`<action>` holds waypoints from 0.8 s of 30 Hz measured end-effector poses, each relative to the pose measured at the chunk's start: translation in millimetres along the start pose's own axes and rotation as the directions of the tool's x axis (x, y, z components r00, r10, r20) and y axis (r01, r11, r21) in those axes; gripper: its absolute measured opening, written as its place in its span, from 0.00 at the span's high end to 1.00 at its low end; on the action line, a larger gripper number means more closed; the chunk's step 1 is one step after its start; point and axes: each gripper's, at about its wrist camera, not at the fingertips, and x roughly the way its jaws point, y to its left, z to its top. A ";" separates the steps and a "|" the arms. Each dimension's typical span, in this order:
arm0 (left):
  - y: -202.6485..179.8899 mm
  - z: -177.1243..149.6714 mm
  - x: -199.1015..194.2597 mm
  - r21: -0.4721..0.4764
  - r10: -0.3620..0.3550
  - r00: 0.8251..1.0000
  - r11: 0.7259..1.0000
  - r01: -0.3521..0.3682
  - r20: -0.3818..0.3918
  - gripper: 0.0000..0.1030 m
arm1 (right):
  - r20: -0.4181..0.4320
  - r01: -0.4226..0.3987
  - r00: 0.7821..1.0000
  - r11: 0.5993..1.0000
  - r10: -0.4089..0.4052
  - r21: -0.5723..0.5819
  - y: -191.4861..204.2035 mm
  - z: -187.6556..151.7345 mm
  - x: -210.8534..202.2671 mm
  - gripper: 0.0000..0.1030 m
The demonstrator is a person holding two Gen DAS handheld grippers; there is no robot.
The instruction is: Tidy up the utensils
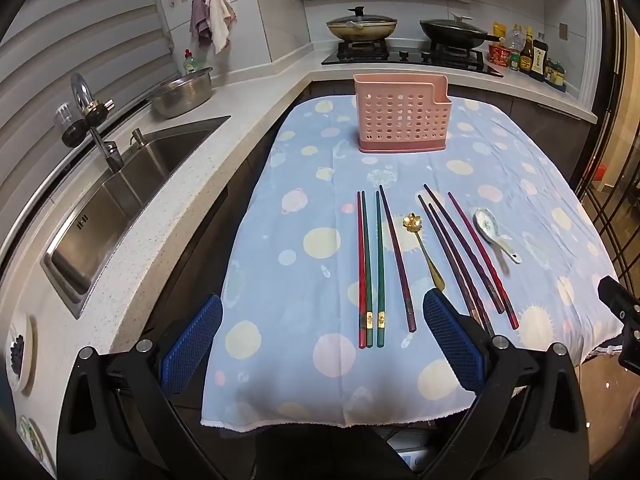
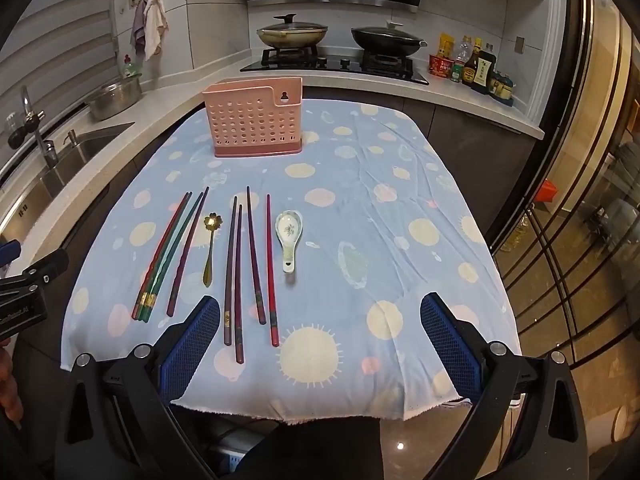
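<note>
Nearest, the left gripper hangs over the near edge of the blue dotted tablecloth, jaws spread wide and holding nothing. The right gripper sits likewise at the near edge, jaws wide apart and empty.

On the cloth, just beyond the fingers, the utensils lie in a row, handles toward the cameras. At left: a red chopstick touching a green chopstick, a second green chopstick just beside them, and a dark purple chopstick angled slightly apart. A gold flower-bowled spoon lies between this group and four dark chopsticks to the right. A white ceramic soup spoon lies at the right end, bowl up.

Farther back, a pink perforated utensil holder stands upright on the cloth, nothing visible in it.

Beyond: a steel sink at left, two lidded pans on the hob, and sauce bottles at right.
</note>
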 end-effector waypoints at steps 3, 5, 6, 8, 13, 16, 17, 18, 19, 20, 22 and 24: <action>4.2 2.3 0.3 0.004 -0.004 1.000 1.000 0.004 -0.001 0.07 | 0.002 -0.008 1.000 1.000 0.008 -0.004 1.1 -0.7 2.8 0.07; 4.8 2.8 -0.5 0.006 -0.005 1.000 1.000 0.005 -0.001 0.07 | 0.004 -0.012 1.000 1.000 0.012 -0.005 1.6 -1.1 1.9 0.07; 4.9 2.8 -0.6 0.005 -0.005 1.000 1.000 0.005 -0.001 0.07 | 0.005 -0.013 1.000 1.000 0.013 -0.005 2.1 -0.7 1.5 0.07; 5.0 3.8 0.1 0.008 -0.006 1.000 1.000 0.006 0.000 0.07 | 0.006 -0.016 1.000 1.000 0.016 -0.006 2.5 -0.8 1.0 0.07; 5.8 3.5 -1.6 0.008 -0.006 1.000 1.000 0.006 0.002 0.07 | 0.004 -0.021 1.000 1.000 0.021 -0.010 3.6 -0.7 0.9 0.07; 5.5 3.7 -1.0 0.009 -0.006 1.000 1.000 0.006 0.001 0.07 | 0.006 -0.025 1.000 1.000 0.025 -0.012 3.7 -1.1 -0.2 0.07; 5.5 3.7 -0.8 0.008 -0.005 1.000 1.000 0.005 0.001 0.07 | 0.007 -0.026 1.000 1.000 0.026 -0.014 4.0 -1.1 -0.7 0.07; 5.5 3.6 -0.9 0.008 -0.006 1.000 1.000 0.006 0.001 0.07 | 0.007 -0.026 1.000 1.000 0.026 -0.015 4.4 -1.0 -1.0 0.07; 5.4 3.5 -0.9 0.008 -0.005 1.000 1.000 0.005 0.001 0.07 | 0.007 -0.028 1.000 0.999 0.028 -0.017 4.6 -1.0 -1.4 0.07; 5.2 3.4 -0.8 0.009 -0.005 1.000 1.000 0.005 0.002 0.07 | 0.009 -0.028 1.000 0.999 0.028 -0.016 5.5 -1.1 -1.3 0.07; 5.1 3.3 -1.5 0.010 -0.006 1.000 1.000 0.006 0.002 0.07 | 0.009 -0.029 1.000 0.999 0.030 -0.018 6.0 -1.2 -2.1 0.07; 5.0 3.3 -1.3 0.009 -0.006 1.000 1.000 0.006 0.001 0.07 | 0.009 -0.031 0.999 0.999 0.032 -0.019 6.5 -1.6 -3.5 0.07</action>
